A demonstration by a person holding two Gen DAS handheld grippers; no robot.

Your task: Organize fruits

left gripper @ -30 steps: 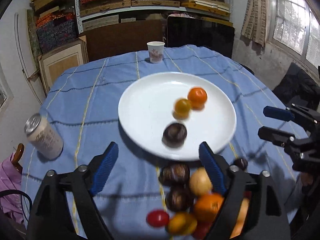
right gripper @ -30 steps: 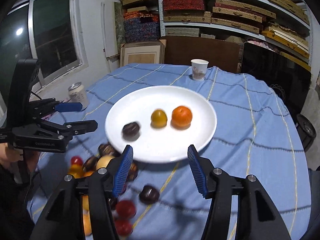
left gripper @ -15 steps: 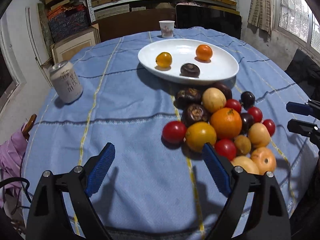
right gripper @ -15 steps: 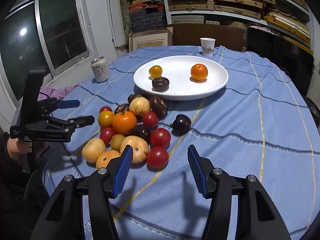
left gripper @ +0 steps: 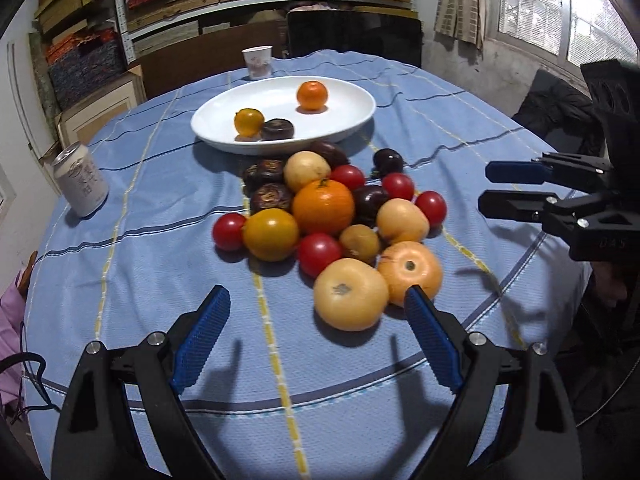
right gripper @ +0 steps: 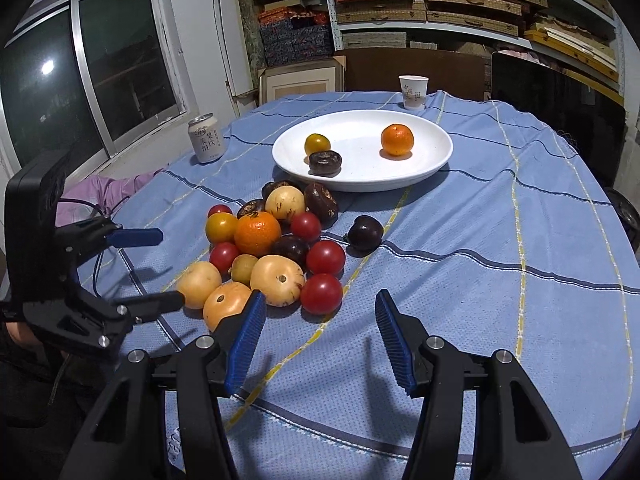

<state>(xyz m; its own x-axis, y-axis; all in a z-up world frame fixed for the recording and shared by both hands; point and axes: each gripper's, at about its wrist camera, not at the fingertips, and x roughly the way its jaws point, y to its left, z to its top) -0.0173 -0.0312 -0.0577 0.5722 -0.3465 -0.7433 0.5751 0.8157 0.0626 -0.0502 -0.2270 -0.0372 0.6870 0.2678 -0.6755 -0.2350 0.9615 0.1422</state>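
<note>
A white plate (left gripper: 348, 120) (right gripper: 432, 160) holds an orange (left gripper: 312, 95), a yellow fruit (left gripper: 248, 121) and a dark fruit (left gripper: 277, 129). In front of it lies a pile of fruit (left gripper: 324, 208) (right gripper: 264, 256): red tomatoes, oranges, pale yellow and dark fruits. One dark fruit (right gripper: 365, 233) lies apart to the right. My left gripper (left gripper: 316, 340) is open and empty, just in front of the pale fruit (left gripper: 350, 299). My right gripper (right gripper: 320, 340) is open and empty, near a red tomato (right gripper: 321, 293). Each gripper shows in the other's view, the right one (left gripper: 516, 188) and the left one (right gripper: 152, 268).
A drink can (left gripper: 81, 179) (right gripper: 205, 138) stands at the table's left side. A paper cup (left gripper: 257, 62) (right gripper: 413, 91) stands behind the plate. The round table has a blue striped cloth (right gripper: 500, 240). Shelves and boxes are behind it, with windows at both sides.
Both grippers have drawn back from over the plate toward the table's near edge and dropped lower. The fruit pile now lies ahead of them. Both stayed open.
</note>
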